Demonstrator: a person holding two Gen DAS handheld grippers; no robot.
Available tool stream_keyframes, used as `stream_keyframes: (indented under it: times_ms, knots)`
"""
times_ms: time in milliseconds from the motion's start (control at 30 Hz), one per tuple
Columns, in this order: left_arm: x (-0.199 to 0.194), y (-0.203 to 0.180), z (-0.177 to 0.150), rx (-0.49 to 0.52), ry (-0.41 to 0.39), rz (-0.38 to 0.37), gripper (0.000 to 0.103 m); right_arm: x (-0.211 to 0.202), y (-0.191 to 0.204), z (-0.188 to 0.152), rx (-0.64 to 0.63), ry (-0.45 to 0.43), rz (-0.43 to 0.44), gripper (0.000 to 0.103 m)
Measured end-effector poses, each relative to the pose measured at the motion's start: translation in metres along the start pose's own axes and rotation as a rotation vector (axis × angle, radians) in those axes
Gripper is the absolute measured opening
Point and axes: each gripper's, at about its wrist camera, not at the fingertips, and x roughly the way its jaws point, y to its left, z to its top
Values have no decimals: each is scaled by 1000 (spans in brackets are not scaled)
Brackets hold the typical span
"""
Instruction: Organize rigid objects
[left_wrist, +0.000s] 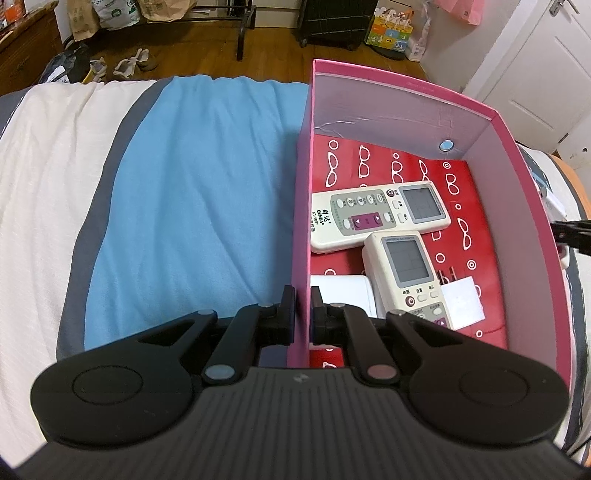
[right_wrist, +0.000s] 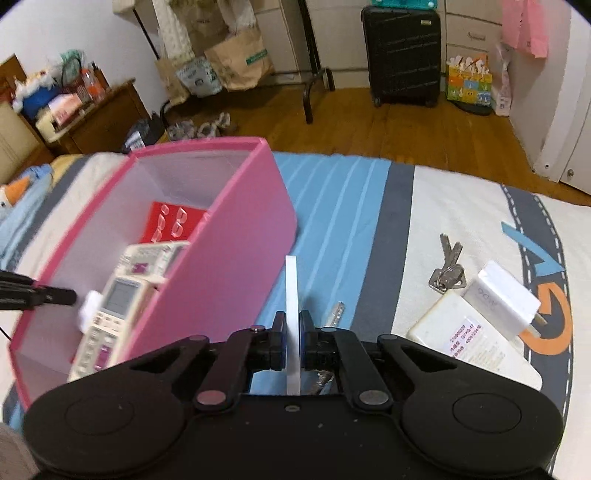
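left gripper (left_wrist: 303, 306): clamped on the pink box (left_wrist: 491, 110) wall
right gripper (right_wrist: 293, 332): pinching a thin white plate (right_wrist: 291, 295)
right-wrist view only: keys (right_wrist: 448, 267), charger (right_wrist: 502, 299) off right

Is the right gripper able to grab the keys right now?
Probably not yet. The right gripper is shut on a thin white plate, so its jaws are full. The keys lie uncovered on the bed, nothing blocking them.

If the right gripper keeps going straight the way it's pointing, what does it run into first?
Probably nothing solid. The right gripper, shut on a thin white plate, points along bare blue bedding, passing right of the pink box. Depth is hard to judge.
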Motion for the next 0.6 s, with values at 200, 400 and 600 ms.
stream_keyframes:
  times_ms: [200,400,600]
  knots:
    - [-6,-3,-2,36,-38,3,6,-45,24,3,29,-122,90,8]
    - [-4,-2,-2,29,-22,7,5,-61,73,8,-73,-129,238,8]
    - [-4,-2,-2,27,-25,6,5,-19,124,6,-236,63,325,8]
